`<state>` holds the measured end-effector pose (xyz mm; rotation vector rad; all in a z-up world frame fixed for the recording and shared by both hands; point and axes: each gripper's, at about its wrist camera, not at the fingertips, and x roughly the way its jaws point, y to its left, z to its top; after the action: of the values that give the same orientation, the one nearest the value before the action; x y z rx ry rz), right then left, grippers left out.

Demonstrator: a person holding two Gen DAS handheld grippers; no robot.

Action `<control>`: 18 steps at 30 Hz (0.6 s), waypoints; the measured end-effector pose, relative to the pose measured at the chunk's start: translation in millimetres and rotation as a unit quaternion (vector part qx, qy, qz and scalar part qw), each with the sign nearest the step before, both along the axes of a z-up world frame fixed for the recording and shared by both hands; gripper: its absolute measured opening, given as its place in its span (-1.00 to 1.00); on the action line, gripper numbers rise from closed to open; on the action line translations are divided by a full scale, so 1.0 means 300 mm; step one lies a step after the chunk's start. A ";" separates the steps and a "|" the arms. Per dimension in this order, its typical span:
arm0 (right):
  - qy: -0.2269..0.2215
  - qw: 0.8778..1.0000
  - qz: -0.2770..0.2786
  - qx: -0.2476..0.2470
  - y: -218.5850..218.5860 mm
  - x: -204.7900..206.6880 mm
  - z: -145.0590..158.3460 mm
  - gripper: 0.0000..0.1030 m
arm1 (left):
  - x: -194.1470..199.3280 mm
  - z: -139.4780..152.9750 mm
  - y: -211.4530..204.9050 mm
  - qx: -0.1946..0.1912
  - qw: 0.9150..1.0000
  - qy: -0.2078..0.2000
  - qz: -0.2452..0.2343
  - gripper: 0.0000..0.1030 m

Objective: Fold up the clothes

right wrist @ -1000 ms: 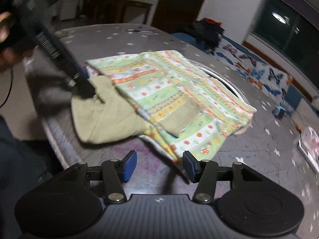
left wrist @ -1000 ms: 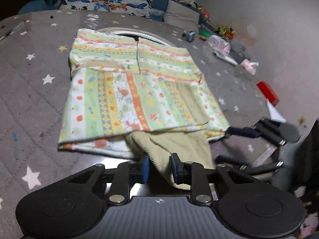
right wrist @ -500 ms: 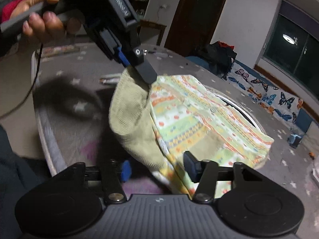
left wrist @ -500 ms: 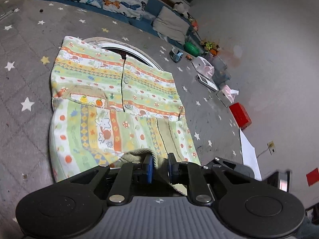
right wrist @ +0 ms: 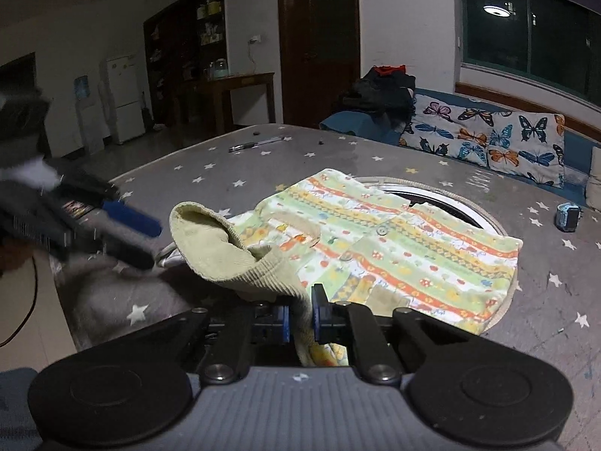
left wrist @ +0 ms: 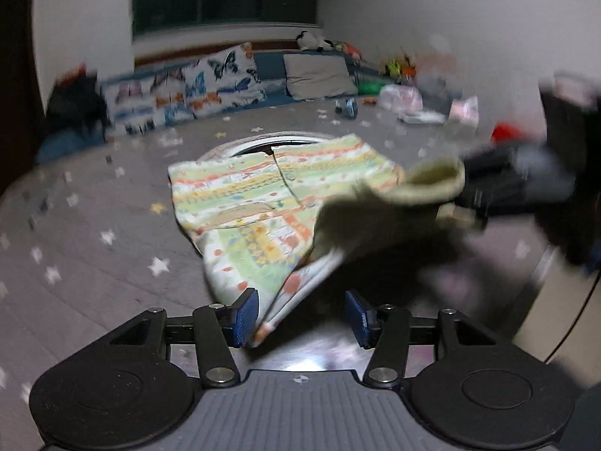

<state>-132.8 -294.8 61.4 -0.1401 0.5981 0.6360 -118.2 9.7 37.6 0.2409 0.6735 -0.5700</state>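
Your right gripper point(right wrist: 300, 314) has the shirt's point(right wrist: 405, 248) cuff point(right wrist: 240, 263).
It is closing, clamped on that raised olive cuff; your left gripper point(left wrist: 302, 314) is opening, hem loose between its pads, shirt spread on the starry cover point(left wrist: 94, 225).

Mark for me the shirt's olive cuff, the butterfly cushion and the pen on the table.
olive cuff point(right wrist: 240, 263), right wrist view, on its ribbed band near the pads.
butterfly cushion point(right wrist: 488, 139), right wrist view, on the middle of its printed front.
pen point(right wrist: 257, 144), right wrist view, on the middle of its barrel.
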 end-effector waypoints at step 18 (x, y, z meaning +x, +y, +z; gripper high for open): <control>-0.039 0.999 -0.025 0.014 -0.007 -0.079 0.033 -0.91 | -0.078 -0.028 -0.048 0.139 0.976 -0.157 -0.059 -0.89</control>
<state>-156.5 -297.0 71.5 -0.1225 0.5154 0.5868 -141.7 -4.7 29.3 0.6230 0.4311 -0.5359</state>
